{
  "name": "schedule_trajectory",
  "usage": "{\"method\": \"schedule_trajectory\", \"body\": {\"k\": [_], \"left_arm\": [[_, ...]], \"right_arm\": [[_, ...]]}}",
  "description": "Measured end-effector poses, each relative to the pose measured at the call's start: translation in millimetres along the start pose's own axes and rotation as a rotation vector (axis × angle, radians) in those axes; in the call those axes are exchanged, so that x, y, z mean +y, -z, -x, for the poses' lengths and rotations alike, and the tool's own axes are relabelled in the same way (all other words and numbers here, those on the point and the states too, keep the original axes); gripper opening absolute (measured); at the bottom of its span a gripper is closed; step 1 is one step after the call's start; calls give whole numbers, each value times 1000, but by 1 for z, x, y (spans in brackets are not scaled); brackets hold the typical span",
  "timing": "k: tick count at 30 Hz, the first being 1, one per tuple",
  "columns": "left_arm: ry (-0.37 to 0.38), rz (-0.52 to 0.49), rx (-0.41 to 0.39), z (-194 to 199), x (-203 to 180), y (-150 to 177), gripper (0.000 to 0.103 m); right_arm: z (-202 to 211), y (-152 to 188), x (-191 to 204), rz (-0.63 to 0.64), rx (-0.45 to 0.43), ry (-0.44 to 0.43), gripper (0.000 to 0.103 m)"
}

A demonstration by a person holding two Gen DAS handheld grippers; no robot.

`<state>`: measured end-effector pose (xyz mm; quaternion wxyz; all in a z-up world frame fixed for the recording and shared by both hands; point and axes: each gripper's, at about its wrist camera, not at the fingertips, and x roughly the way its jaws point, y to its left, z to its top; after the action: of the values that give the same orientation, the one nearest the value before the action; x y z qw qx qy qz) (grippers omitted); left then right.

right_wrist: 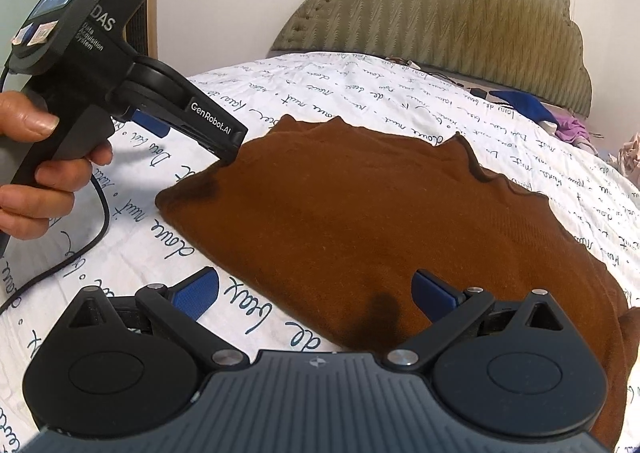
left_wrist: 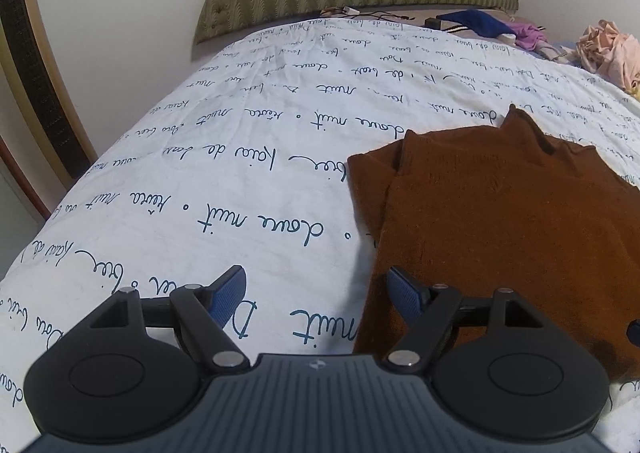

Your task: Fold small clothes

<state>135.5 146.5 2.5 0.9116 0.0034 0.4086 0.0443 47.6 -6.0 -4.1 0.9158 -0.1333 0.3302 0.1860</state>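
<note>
left gripper [left_wrist: 316, 295]: fingers apart, nothing between | right gripper [right_wrist: 316, 293]: fingers apart, angled downward

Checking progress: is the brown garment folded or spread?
Folded: on the brown garment a layer lies doubled over along one side, edges stacked.

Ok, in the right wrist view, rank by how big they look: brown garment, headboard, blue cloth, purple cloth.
1. brown garment, though nearness inflates it
2. headboard
3. blue cloth and purple cloth: both small and far, too alike to rank.
</note>
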Motion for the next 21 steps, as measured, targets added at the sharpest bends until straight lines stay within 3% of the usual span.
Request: {"method": "schedule_trajectory", "body": {"k": [4, 7, 14, 16, 21], "left_arm": [[4, 2, 9, -2, 0, -1, 78], [53, 26, 39, -5, 4, -5, 78], [383, 303, 167, -41, 47, -31, 79], [457, 349, 205, -57, 55, -38, 84], [629, 437, 267, -91, 59, -47, 84]], "right_arm": [[0, 1, 2, 11, -1, 6, 101], [-1, 1, 4, 18, 0, 10, 101], [-10, 7, 22, 94, 25, 23, 101], [-14, 10, 28, 124, 27, 42, 101], [-26, 11, 46, 211, 2, 146, 101]]}}
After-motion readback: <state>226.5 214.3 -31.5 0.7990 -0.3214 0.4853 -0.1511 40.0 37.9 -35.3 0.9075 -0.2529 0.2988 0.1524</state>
